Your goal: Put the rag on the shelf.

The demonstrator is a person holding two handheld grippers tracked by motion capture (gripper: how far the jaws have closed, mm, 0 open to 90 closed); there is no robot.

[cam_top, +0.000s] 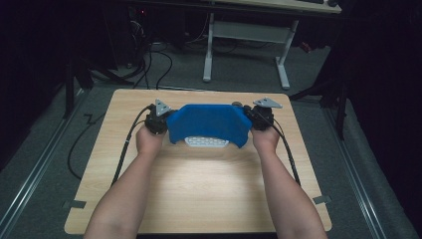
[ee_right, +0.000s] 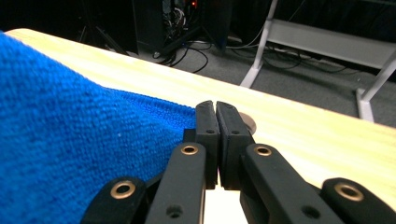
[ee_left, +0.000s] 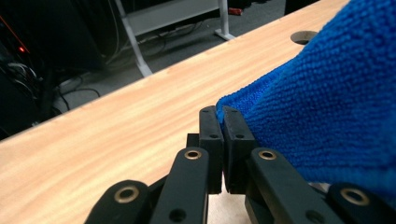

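On the left of the high view, the person's left hand (cam_top: 149, 139) holds the left gripper (cam_top: 158, 119) at the near-left corner of a blue cloth (cam_top: 209, 122). In the left gripper view its two black fingers (ee_left: 211, 135) are pressed together, clenched on the cloth's (ee_left: 327, 107) corner, which meets them from the right and rises away as a taut terry sheet. The light wooden desk (ee_left: 116, 135) runs off beyond, with a round hole (ee_left: 303, 36) in its surface near the far edge.

In the middle of the high view the cloth hangs stretched between the two grippers above the desk (cam_top: 199, 184), its lower edge sagging over a white perforated object (cam_top: 206, 142) that lies on the desk beneath it; what that object is cannot be told.

On the right, the right hand (cam_top: 266, 138) holds the right gripper (cam_top: 259, 118) at the cloth's other corner. In the right gripper view its fingers (ee_right: 207, 133) are likewise clamped together, gripping the edge of the cloth (ee_right: 70, 140), which spreads away to the left of them.
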